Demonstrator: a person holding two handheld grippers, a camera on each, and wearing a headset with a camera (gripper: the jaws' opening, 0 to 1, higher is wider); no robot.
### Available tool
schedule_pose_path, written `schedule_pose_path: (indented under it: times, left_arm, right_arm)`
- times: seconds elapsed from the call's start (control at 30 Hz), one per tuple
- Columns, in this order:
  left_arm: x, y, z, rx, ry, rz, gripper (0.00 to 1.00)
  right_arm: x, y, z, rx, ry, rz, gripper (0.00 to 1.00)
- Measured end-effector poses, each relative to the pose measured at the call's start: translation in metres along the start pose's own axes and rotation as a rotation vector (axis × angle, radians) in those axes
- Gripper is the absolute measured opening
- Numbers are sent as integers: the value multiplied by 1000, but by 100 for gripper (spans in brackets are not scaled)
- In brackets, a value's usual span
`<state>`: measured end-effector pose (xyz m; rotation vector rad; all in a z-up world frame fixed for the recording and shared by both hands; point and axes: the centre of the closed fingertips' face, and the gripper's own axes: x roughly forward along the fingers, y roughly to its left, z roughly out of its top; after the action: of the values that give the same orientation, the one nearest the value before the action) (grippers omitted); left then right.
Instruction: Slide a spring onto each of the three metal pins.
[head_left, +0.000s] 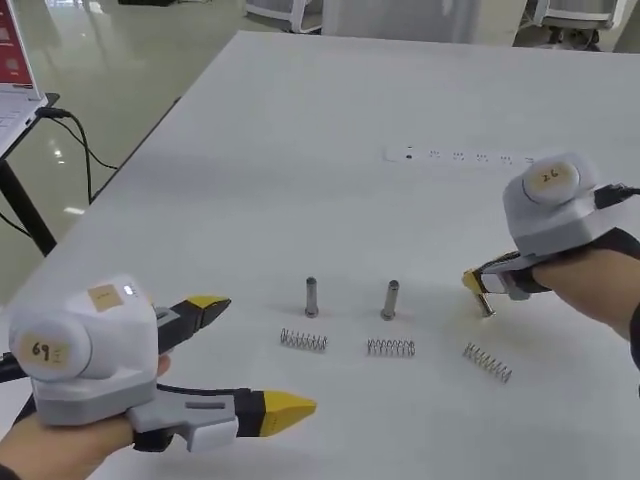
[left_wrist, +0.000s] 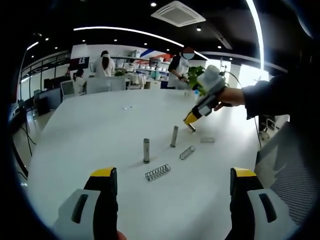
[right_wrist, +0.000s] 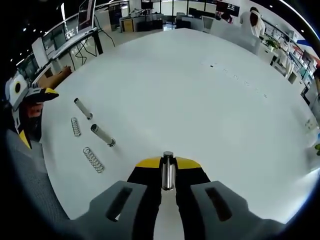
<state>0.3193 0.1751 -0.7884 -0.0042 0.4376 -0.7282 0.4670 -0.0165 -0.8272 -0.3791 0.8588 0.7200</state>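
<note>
My right hand sits at the table's right side, tilted down. The right gripper (head_left: 478, 285) is clamped on one metal pin (right_wrist: 167, 171), just beside the rightmost spring (head_left: 487, 361). The left gripper (head_left: 258, 353) hovers low, jaws wide apart and empty, near the two upright pins (head_left: 311, 297) and the other springs (head_left: 303, 341).

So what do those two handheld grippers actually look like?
Both have pale grey, boxy bodies and black jaws with yellow tips. The left gripper bears a round tag reading 69, the right gripper one reading 26, plus a black cable. The sleeve is dark.
</note>
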Motion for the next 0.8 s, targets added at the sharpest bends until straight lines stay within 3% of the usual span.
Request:
schedule_pose_path:
  times: [0.8]
  left_arm:
    - [-2, -8, 8, 33, -11, -18, 93]
  right_arm:
    - [-21, 7, -10, 26, -47, -20, 10]
